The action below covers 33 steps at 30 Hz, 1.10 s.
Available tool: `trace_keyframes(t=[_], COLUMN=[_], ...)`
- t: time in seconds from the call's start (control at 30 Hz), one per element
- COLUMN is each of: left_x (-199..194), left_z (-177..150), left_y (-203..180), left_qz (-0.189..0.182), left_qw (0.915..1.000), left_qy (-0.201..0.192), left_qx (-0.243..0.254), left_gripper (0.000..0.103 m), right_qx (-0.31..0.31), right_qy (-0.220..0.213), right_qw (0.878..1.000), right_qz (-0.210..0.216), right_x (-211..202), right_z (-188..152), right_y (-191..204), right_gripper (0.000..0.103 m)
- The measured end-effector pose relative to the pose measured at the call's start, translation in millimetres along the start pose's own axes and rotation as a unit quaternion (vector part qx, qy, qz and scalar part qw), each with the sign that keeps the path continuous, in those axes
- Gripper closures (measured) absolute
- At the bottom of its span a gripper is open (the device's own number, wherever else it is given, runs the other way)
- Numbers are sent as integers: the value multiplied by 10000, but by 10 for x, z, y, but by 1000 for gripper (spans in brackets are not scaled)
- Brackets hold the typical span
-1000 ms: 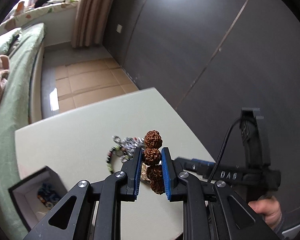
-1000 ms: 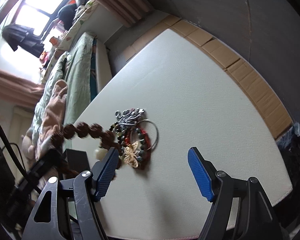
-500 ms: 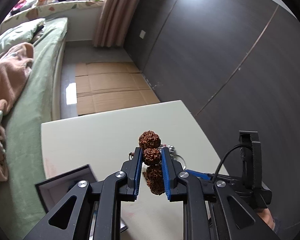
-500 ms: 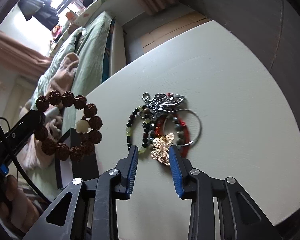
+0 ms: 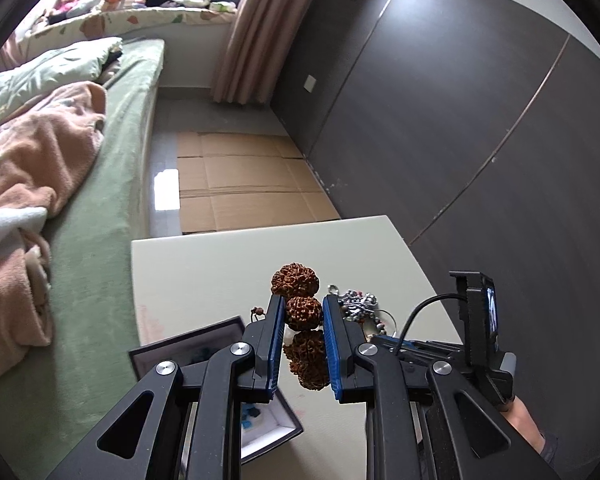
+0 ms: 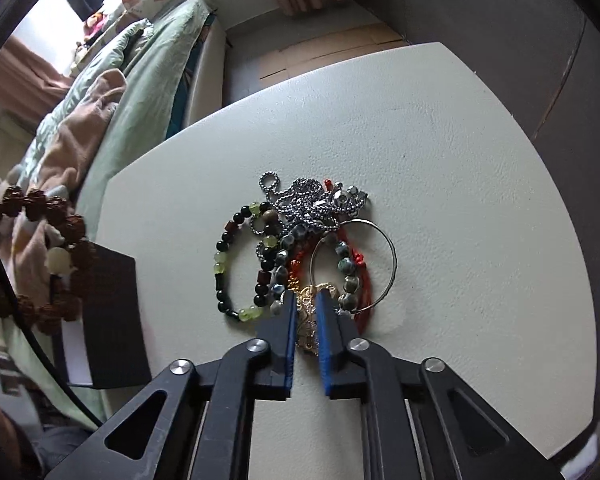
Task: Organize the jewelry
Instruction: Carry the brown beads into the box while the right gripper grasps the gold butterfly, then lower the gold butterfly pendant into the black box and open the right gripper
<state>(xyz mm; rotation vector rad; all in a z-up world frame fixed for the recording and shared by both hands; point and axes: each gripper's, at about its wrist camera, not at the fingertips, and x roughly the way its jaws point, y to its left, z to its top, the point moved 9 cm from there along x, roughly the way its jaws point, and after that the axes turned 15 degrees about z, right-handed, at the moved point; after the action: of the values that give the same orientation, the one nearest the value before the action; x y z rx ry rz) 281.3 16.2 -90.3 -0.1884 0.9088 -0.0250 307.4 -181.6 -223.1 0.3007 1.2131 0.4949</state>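
My left gripper is shut on a brown seed-bead bracelet and holds it in the air above the open black jewelry box. The bracelet also hangs at the left of the right wrist view, over the box. My right gripper is closed down on a gold butterfly ornament at the near edge of a jewelry pile on the white table. The pile holds a green-and-black bead bracelet, a silver chain, a silver ring hoop and red cord.
The table edge runs along a green bed with a pink blanket on the left. Dark wall panels stand to the right. Cardboard sheets lie on the floor beyond the table.
My right gripper moved forward onto the pile and closed from wide open onto the gold butterfly. My left gripper carried the brown bracelet left, over the box.
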Motion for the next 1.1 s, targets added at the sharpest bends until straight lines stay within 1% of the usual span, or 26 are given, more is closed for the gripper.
trace_keyframes(t=[0.03,0.17,0.33,0.47,0.67,0.87,0.9,0.97,1.03,1.1], left_x=[-23,-151,-276,-261,-137,20,43,99,126,123], left_z=[-11,-13,-51,-116,-256,-370,-381,-401,-401,-385], left_y=[31,118,239,359,446,514,541,646,746,821], left_qz=[4,47,139,255,305,116,128,295,413,455], left_qw=[10000,9999,9997,9995,9995,9993,9991,9982,9974,9969], left_qy=[-9,-101,-173,-121,62,347,398,500,534,539], left_qx=[-18,-55,-93,-118,22,-73,-89,-155,-261,-346], left_gripper=[83,83,83,83,83,83,82,81,81,81], right_qx=[9,28,-19,-176,-386,-588,-612,-645,-675,-723], right_qy=[-14,-152,-460,-626,-613,-545,-531,-507,-505,-525], right_qw=[10000,9998,9965,9932,9903,9889,9888,9882,9871,9852], right_qz=[-10,148,699,971,1185,1251,1250,1295,1358,1463], right_x=[-17,-93,-279,-363,-333,-255,-238,-232,-238,-254], right_z=[-6,-14,-18,-36,-79,-100,-101,-118,-124,-126], right_y=[-10,51,266,481,747,947,963,1001,1037,1094], right_gripper=[100,100,100,100,100,100,100,100,100,100])
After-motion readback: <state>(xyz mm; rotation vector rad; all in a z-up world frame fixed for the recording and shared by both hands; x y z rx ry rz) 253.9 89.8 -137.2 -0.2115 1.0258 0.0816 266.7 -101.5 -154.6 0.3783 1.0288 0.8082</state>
